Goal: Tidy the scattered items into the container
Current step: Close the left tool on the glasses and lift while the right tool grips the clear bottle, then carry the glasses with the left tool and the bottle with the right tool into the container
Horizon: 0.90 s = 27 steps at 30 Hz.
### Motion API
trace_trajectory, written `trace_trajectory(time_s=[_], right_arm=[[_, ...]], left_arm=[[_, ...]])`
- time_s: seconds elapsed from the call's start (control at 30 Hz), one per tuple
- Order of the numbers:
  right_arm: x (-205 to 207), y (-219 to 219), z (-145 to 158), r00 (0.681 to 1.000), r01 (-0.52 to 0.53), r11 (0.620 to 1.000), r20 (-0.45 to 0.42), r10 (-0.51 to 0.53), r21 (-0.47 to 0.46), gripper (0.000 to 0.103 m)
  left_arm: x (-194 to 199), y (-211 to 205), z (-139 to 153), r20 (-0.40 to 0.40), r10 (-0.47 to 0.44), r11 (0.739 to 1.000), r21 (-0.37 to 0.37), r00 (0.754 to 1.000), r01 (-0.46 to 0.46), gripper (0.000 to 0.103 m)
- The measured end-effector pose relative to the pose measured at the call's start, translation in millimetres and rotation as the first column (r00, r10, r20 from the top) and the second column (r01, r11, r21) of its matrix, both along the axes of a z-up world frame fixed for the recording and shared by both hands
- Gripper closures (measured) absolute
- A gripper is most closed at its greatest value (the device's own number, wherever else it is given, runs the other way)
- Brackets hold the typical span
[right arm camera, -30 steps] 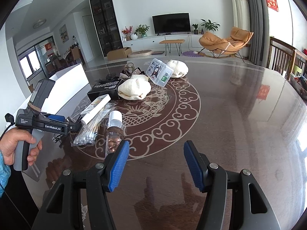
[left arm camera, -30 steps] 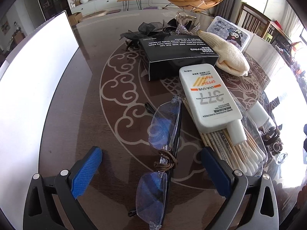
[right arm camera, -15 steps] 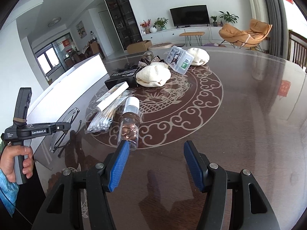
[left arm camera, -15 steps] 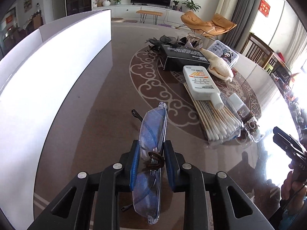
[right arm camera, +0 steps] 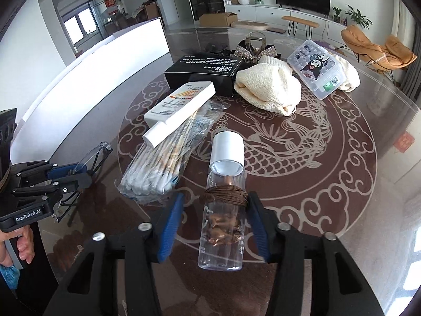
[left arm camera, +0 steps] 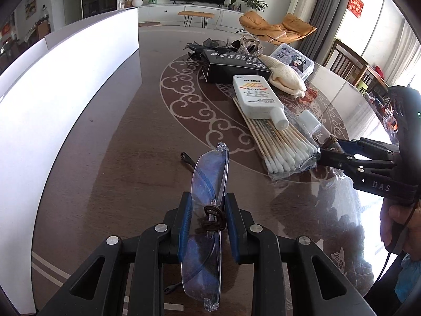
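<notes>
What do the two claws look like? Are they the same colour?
Yes. Both are black plastic frames with triangle cut-outs, silver screws and blue ribbed pads. The left claw reads "GenRobot.AI" in white along its side; the right claw reads "DAS". A thin black cable hangs by the right handle, and blue sleeve cuffs show at both wrists.

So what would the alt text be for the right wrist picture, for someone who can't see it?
The right gripper, its jaws just closing, straddles a clear bottle with a white cap lying on a dark patterned table; only the right pad seems to touch. Beyond lie cotton swabs, a white tube, a black box and a cream cloth.
</notes>
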State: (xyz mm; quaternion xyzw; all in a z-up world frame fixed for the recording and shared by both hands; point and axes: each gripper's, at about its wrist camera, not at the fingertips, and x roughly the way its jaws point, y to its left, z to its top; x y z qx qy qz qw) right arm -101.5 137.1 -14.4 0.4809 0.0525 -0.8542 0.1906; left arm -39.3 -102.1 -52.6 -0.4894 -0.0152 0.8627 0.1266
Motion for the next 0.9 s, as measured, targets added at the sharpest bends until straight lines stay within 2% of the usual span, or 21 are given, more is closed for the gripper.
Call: trace_trajectory(time_s=[0.17,0.27,0.33,0.43,0.53,0.63,0.73,0.87,0.9], right_arm=[[17.4,2.1,20.3,1.0,0.028,1.0,-0.009,-0.028,-0.015,0.07],[40.7,6.5,39.6,0.998,0.046,0.997,-0.041,-0.048,-0.056,0.07],[51.2,3.1,42.3,0.999,0.046,0.995,-0.019,-0.048,-0.089,0.07],[59.0,-18.7,49.1,1.0,0.005,0.996,-0.016,-0.007,-0.091,0.07],[57.8,-49.8,69.8,0.998,-0.058,0.993,-0.046,0.053,-0.1,0.07],[48.9,-80.0,95.3,0.991,-0.1,0.99,-0.1,0.089,-0.102,0.07],[41.5,-90.2,114.5,0.987,-0.101,0.986,-0.137,0.082,-0.136,0.07],[48.4,-80.2,122.1,0.988,-0.077,0.978,-0.148,0.048,-0.196,0.07],[52.3,-75.3,121.5,0.989,-0.067,0.976,-0.145,0.037,-0.206,0.07]], left_arm=[[11.2,-3.5,10.6,-0.016,-0.013,1.0,0.029,1.0,0.013,0.078],[18.1,-7.1,20.4,-0.03,-0.017,0.998,0.062,0.999,0.019,0.078],[19.5,-10.5,26.8,-0.033,-0.023,0.996,0.091,0.999,0.025,0.08],[19.1,-22.6,43.8,-0.054,-0.017,0.992,0.126,0.998,0.024,0.08],[17.4,-47.7,69.0,-0.087,0.011,0.987,0.158,0.996,0.003,0.08],[13.2,-74.1,84.6,-0.101,0.035,0.99,0.142,0.994,-0.02,0.08],[16.8,-81.9,82.7,-0.055,-0.017,0.989,0.145,0.998,0.025,0.08],[27.3,-60.1,59.1,0.015,-0.097,0.988,0.119,0.995,0.095,0.077],[27.9,-51.8,51.2,0.029,-0.11,0.989,0.102,0.993,0.107,0.072]])
